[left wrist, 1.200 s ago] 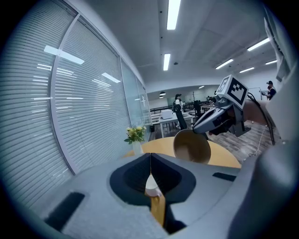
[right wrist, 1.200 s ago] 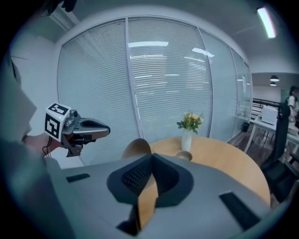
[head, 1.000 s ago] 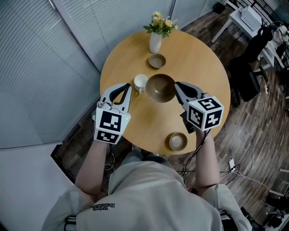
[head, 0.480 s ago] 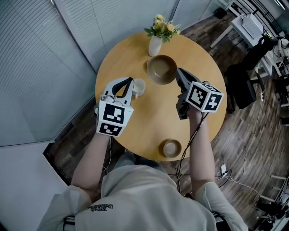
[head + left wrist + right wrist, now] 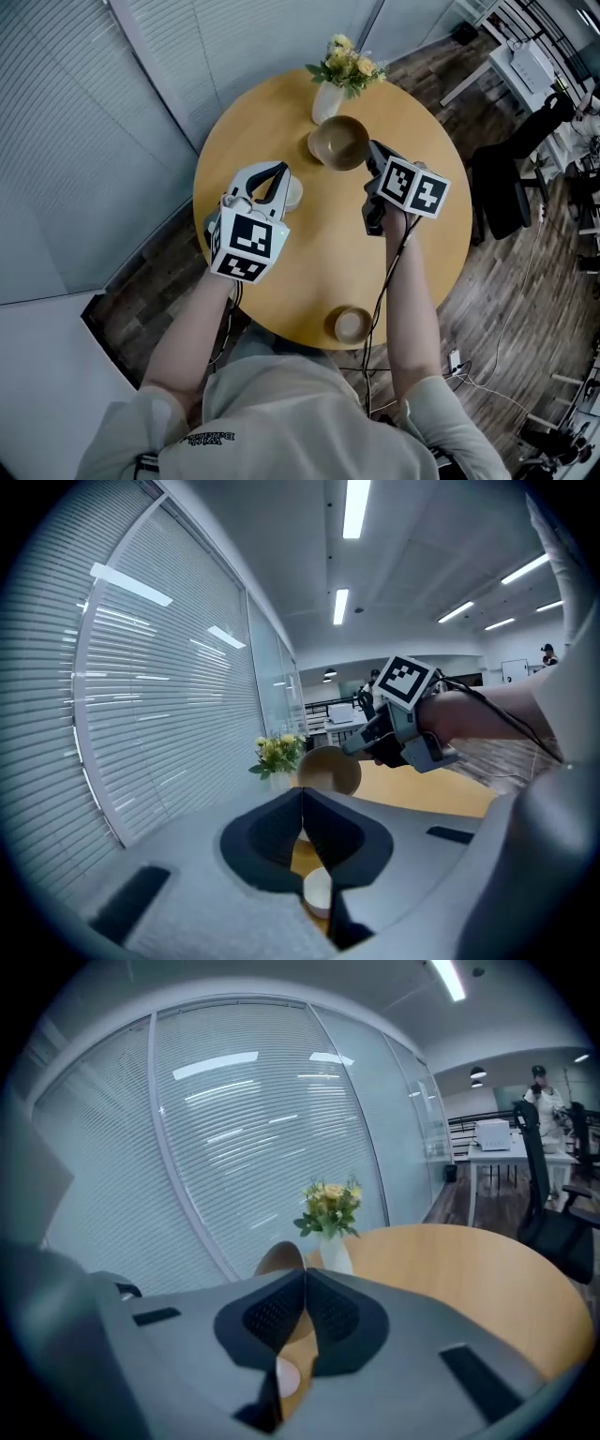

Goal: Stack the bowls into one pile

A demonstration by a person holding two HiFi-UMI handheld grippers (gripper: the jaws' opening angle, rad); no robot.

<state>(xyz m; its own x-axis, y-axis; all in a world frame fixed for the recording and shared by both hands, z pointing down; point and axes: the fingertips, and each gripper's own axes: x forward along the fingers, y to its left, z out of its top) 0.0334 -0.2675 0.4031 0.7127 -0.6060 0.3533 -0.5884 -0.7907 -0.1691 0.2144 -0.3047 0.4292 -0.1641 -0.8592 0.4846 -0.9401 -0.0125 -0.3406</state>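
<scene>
Two bowls are in view: one large brown bowl (image 5: 339,142) just beside the vase of flowers (image 5: 325,101), and one small bowl (image 5: 351,324) well apart from it. There is one white cup (image 5: 293,194) near the vase and one round table (image 5: 319,258).

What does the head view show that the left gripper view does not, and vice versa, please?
Only the head view: the small bowl at the near edge of the round wooden table, and that table's whole outline. Only the left gripper view: the ceiling strip lights. Both: the large brown bowl gripped at its rim by the right gripper, the vase of flowers, the white cup, and the left gripper with its jaws shut.
</scene>
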